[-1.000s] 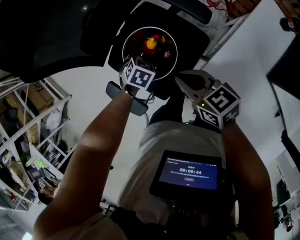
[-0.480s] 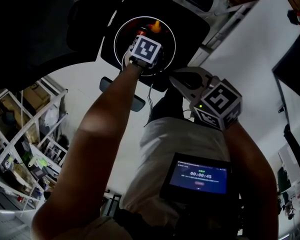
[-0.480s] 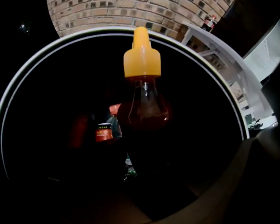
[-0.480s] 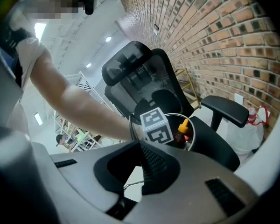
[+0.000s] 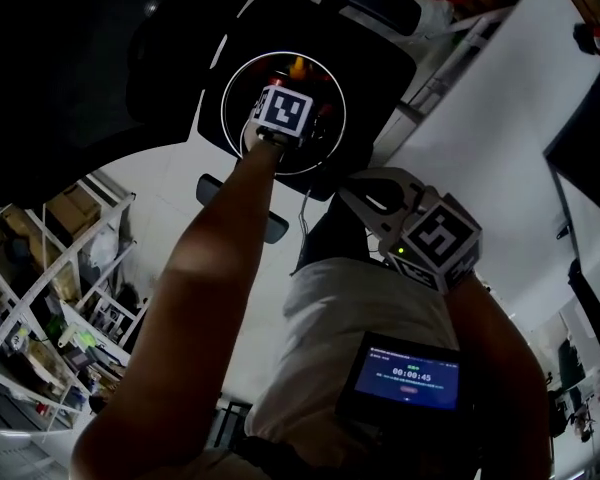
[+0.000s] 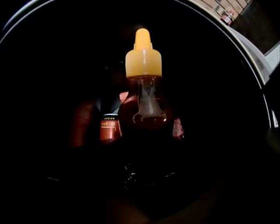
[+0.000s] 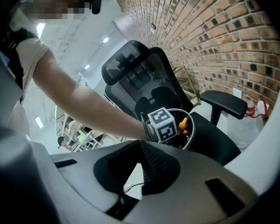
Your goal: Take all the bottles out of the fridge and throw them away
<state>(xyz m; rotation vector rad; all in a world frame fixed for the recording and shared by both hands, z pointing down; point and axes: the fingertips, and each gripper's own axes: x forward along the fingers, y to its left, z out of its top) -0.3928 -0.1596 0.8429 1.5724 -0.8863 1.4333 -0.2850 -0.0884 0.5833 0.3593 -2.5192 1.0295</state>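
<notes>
Inside the bin point(image 5: 226, 118) on the chair point(image 5: 380, 63), the left claw point(image 5: 279, 118) points down, holding wide the amber bottle point(image 6: 143, 104). Its long axis runs straight on from the claw, yellow cap farthest. The right claw point(image 5: 376, 194), closed and empty, is well apart.

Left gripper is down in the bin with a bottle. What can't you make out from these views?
Left gripper view: the jaws of the left gripper are lost in the dark bin; whether they press the yellow-capped bottle is unclear.
Head view: the marker cube covers the jaws and most of the bin's contents.
Left gripper view: the second bottle has a label too dark and small to read.
</notes>
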